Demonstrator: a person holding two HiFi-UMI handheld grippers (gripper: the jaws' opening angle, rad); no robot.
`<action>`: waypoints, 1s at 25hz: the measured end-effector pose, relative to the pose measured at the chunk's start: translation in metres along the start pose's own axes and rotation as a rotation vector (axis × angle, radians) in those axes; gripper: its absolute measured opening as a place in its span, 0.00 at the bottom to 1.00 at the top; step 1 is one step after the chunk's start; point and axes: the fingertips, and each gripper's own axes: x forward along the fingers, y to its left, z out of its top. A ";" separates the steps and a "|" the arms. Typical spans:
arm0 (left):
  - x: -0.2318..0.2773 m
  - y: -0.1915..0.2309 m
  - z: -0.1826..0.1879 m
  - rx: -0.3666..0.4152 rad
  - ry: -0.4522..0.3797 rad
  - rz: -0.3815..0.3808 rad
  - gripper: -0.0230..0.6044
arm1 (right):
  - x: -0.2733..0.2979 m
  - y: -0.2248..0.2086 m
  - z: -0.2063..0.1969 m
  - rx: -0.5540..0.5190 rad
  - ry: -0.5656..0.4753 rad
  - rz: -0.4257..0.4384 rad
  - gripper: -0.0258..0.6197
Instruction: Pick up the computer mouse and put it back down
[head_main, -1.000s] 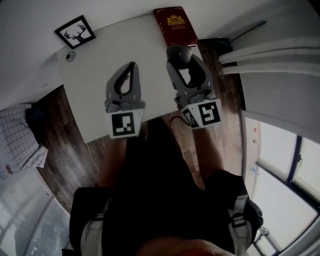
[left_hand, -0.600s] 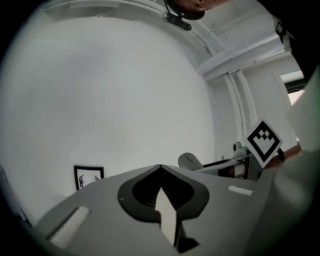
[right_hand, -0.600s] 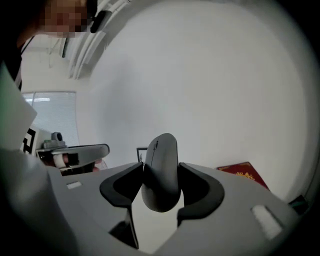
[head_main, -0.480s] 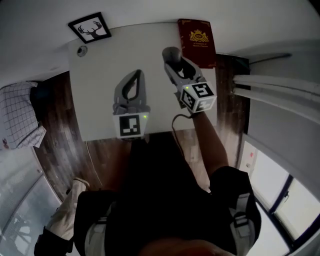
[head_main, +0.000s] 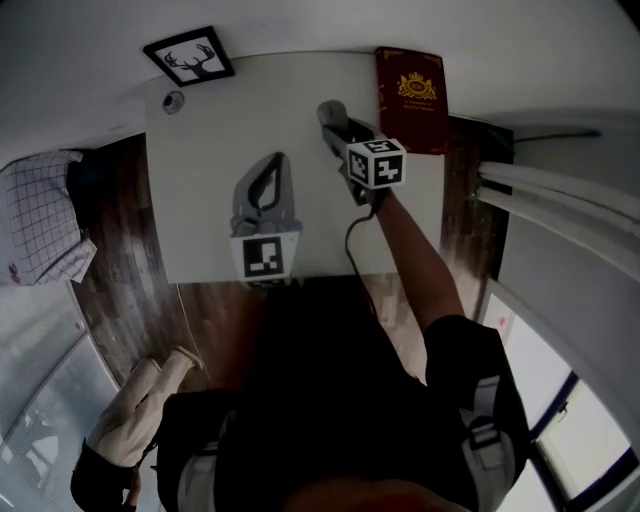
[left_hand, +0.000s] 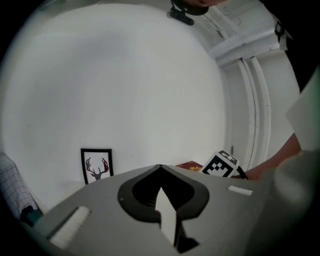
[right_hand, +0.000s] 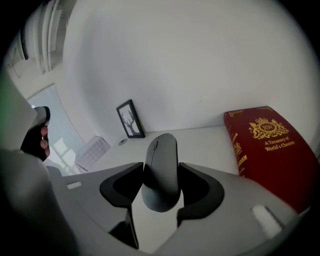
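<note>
A dark grey computer mouse (right_hand: 161, 165) sits lengthwise between the jaws of my right gripper (right_hand: 161, 175), and both jaws press on its sides. In the head view the mouse (head_main: 330, 112) sticks out past the right gripper (head_main: 338, 128), low over the far part of the white table (head_main: 200, 210). I cannot tell whether it touches the top. My left gripper (head_main: 271, 162) hovers over the middle of the table, its jaws closed tip to tip on nothing. The left gripper view shows the same joined tips (left_hand: 159, 166).
A red book (head_main: 411, 88) lies at the table's far right corner, close beside the mouse, and shows large in the right gripper view (right_hand: 270, 150). A framed deer picture (head_main: 188, 56) leans at the far left, with a small round object (head_main: 174, 100) by it. Dark wood floor surrounds the table.
My right gripper has tipped downward and gone toward the table's far side with the mouse in it. The left gripper has sunk a little over the table's middle.
</note>
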 end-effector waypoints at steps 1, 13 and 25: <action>0.002 0.002 -0.001 -0.003 0.001 0.002 0.04 | 0.006 -0.003 -0.001 0.003 0.018 -0.007 0.41; 0.025 0.014 -0.014 -0.040 0.045 0.016 0.04 | 0.047 -0.033 -0.014 0.015 0.155 -0.072 0.41; 0.062 0.014 -0.051 -0.076 0.108 -0.002 0.04 | 0.061 -0.037 -0.019 0.037 0.190 -0.086 0.41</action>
